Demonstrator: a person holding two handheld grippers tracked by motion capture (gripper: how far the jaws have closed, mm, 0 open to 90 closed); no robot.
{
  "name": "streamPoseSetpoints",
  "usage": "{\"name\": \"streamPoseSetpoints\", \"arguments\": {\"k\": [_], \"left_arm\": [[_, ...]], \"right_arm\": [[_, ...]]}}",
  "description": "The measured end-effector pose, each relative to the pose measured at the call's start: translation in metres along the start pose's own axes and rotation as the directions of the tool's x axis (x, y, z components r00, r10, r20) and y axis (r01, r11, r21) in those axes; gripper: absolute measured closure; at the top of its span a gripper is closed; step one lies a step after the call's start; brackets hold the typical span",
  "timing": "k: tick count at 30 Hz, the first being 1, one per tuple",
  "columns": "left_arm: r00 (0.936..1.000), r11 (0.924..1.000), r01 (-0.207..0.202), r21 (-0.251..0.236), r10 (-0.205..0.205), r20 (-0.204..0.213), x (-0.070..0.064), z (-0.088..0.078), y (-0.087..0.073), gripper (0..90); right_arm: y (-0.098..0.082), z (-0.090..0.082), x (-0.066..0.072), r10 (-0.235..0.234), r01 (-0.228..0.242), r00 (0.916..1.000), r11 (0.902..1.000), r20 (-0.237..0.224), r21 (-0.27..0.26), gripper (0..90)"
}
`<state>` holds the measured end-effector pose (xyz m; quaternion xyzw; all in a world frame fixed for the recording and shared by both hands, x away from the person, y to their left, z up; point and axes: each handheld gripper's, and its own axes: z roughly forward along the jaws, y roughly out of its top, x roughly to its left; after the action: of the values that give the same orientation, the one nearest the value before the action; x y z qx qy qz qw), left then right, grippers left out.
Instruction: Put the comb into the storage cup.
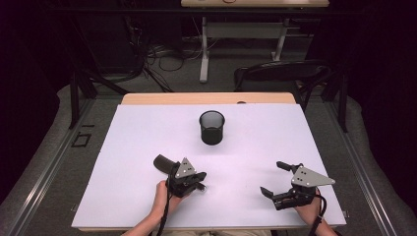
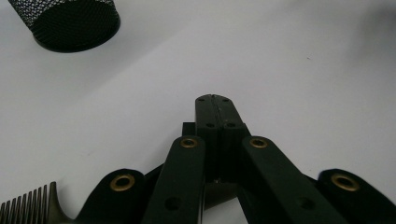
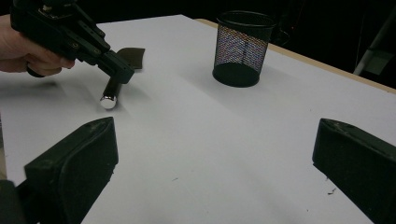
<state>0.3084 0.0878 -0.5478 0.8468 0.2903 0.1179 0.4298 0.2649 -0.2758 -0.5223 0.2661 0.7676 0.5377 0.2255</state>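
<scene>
My left gripper (image 1: 200, 175) rests low on the white sheet, and its two jaws (image 2: 215, 99) are pressed flat together with no gap. In the right gripper view its tips (image 3: 122, 73) sit over the far end of a dark stick with a silver end (image 3: 108, 99) lying on the sheet; I cannot tell whether the stick is pinched. A dark comb (image 1: 162, 163) lies just behind that hand, its teeth (image 2: 28, 207) at the frame's corner. My right gripper (image 1: 272, 177) stands open near the front right, nothing between its fingers (image 3: 215, 140).
A black mesh cup (image 1: 212, 127) stands upright at the middle of the sheet (image 1: 147, 128), beyond both grippers (image 3: 240, 49) (image 2: 70, 23). A wooden table edge (image 1: 206, 98) runs behind it. A dark chair (image 1: 280, 71) stands past the far right corner.
</scene>
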Motion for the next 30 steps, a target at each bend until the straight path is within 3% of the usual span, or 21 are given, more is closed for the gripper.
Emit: {"name": "streamPoseSetpoints", "arguments": {"k": [13,30], "left_arm": [[0.9998,0.9984,-0.01,0.056,0.009,0.02,-0.0008,0.0048,-0.0008,90.0],[0.9993,0.9958,-0.023,0.089,0.02,0.032,-0.001,0.0047,-0.002,90.0]], "right_arm": [[0.0001,-0.0007,0.0003,0.002,-0.002,1.0,1.0,-0.002,0.0,0.0],[0.0003,-0.0024,-0.0001,-0.001,0.001,1.0,1.0,0.001,0.006,0.0]]}}
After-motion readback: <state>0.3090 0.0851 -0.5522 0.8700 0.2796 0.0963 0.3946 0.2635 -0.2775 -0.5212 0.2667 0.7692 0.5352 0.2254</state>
